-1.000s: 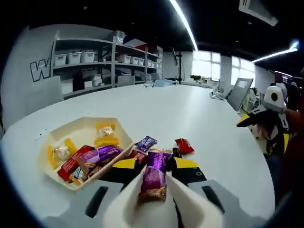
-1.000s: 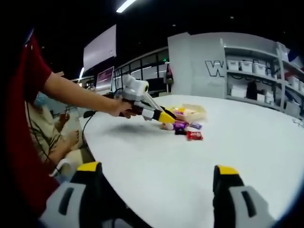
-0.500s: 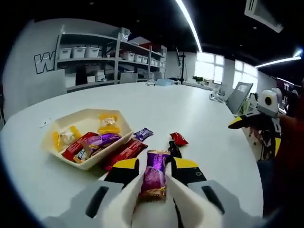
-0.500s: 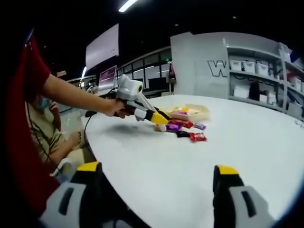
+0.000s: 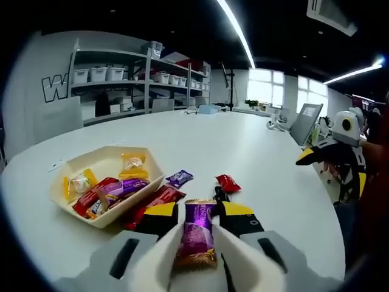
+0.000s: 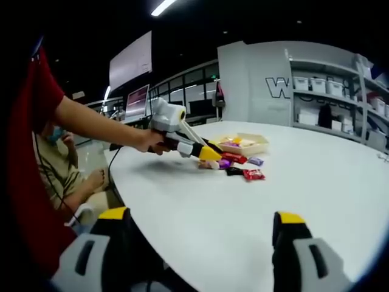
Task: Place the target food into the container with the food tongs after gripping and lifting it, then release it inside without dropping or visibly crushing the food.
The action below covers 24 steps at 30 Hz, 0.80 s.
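Note:
My left gripper [image 5: 200,213] is shut on cream food tongs [image 5: 237,258], and the tongs pinch a purple wrapped candy [image 5: 197,236] held above the table. Ahead and to the left sits a cream hexagonal tray [image 5: 152,166] holding several wrapped candies. In the right gripper view a hand holds the left gripper [image 6: 203,152] just short of the tray [image 6: 256,146], the tong tips low over the loose candies. My right gripper [image 6: 203,228] stands open with nothing in it, far back from the tray.
Loose candies lie beside the tray: a purple one [image 5: 180,178], a red one [image 5: 228,182] and a long red bar [image 5: 159,198]. The round white table [image 6: 316,182] stretches wide. A seated person [image 6: 61,170] is at its left edge. Shelves [image 5: 109,79] line the far wall.
The left gripper drew back a little from the candy pile with the purple candy in the tongs, then eased forward again. The right gripper has stayed where it was, open.

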Motion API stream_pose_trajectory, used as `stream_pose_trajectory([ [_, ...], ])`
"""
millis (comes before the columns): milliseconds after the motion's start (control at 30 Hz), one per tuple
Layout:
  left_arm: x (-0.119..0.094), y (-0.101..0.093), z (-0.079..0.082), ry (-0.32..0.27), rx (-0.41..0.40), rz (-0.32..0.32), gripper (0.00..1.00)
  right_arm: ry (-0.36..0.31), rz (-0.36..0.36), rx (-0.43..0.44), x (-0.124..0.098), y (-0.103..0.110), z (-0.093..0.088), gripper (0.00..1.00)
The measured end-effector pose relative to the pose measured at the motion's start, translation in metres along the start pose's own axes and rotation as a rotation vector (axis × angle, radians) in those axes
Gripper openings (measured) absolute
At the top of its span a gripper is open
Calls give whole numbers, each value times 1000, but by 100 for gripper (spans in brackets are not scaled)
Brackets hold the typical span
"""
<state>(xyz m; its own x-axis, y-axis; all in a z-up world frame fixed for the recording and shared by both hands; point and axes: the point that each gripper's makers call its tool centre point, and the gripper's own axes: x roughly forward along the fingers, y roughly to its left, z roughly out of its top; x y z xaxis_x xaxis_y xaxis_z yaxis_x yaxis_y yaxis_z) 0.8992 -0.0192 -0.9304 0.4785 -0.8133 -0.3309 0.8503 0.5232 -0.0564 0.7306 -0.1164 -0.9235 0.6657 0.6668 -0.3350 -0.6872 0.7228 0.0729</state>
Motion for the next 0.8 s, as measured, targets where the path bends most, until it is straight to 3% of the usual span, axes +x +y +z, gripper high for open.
stream_pose_trajectory([
  [233, -3, 0, 0, 6, -85, 14, 21, 3, 10, -15, 6, 3, 3, 96],
  [367, -5, 2, 0, 9, -89, 19, 22, -2, 14, -20, 7, 4, 5, 96],
  [600, -10, 3, 13, -19, -124, 7, 22, 4, 11, -12, 5, 4, 2, 96],
  [800, -10, 18, 24, -34, -128, 27, 22, 5, 13, -15, 6, 4, 2, 96],
])
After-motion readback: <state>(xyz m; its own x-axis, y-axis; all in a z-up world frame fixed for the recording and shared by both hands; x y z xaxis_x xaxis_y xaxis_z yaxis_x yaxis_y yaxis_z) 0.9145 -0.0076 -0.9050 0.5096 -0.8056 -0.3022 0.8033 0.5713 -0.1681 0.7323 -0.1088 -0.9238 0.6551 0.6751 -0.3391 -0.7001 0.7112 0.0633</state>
